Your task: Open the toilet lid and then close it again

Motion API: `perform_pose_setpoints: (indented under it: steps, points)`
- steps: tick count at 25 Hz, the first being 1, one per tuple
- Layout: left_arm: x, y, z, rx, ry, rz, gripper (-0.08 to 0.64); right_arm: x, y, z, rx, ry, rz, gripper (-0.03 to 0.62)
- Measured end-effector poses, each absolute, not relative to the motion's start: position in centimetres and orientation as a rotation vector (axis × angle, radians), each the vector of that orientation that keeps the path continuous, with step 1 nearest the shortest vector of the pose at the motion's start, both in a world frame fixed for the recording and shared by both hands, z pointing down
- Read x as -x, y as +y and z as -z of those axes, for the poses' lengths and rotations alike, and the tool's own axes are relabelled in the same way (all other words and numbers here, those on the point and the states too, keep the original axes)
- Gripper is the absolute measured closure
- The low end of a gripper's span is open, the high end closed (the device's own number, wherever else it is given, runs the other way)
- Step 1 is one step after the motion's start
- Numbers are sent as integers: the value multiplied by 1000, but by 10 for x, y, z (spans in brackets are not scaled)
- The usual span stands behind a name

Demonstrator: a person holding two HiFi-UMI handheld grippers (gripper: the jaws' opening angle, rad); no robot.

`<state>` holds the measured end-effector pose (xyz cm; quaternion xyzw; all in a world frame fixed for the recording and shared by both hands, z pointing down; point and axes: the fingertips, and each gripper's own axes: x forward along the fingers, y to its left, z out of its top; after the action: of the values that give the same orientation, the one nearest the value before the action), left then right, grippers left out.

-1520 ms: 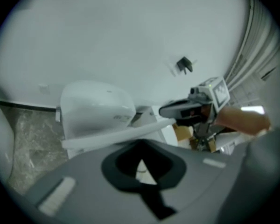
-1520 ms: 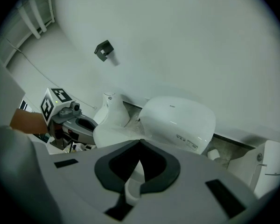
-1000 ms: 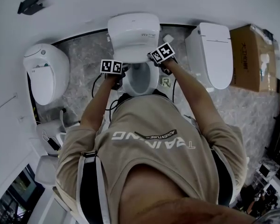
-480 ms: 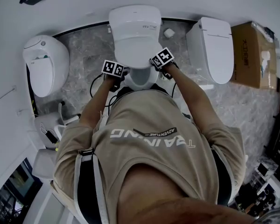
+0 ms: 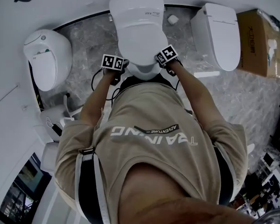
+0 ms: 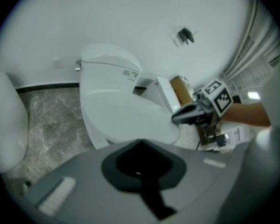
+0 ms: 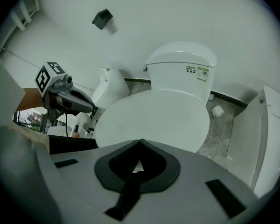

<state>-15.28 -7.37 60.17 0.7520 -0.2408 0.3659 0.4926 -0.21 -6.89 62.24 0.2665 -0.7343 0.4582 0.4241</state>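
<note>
Toilet lid (image 5: pixel 136 38) lies lowered on the middle of three toilets, flanked by a left toilet (image 5: pixel 46 64) and a right toilet (image 5: pixel 219 34). A paper roll (image 5: pixel 172 19) lies between middle and right units, and a cardboard box (image 5: pixel 256 38) stands far right. Both arms reach forward, with left gripper (image 5: pixel 117 69) and right gripper (image 5: pixel 162 60) flanking the lid's near edge, angled steeply down, both clenched on nothing.
</note>
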Motion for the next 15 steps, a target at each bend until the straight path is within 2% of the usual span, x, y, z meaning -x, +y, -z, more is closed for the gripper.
perform_pose_setpoints:
  steps: [15]
  points:
    - [136, -59, -660, -1847, -558, -1146, 555, 3, -41, -649, -823, -1768, -1205, 578]
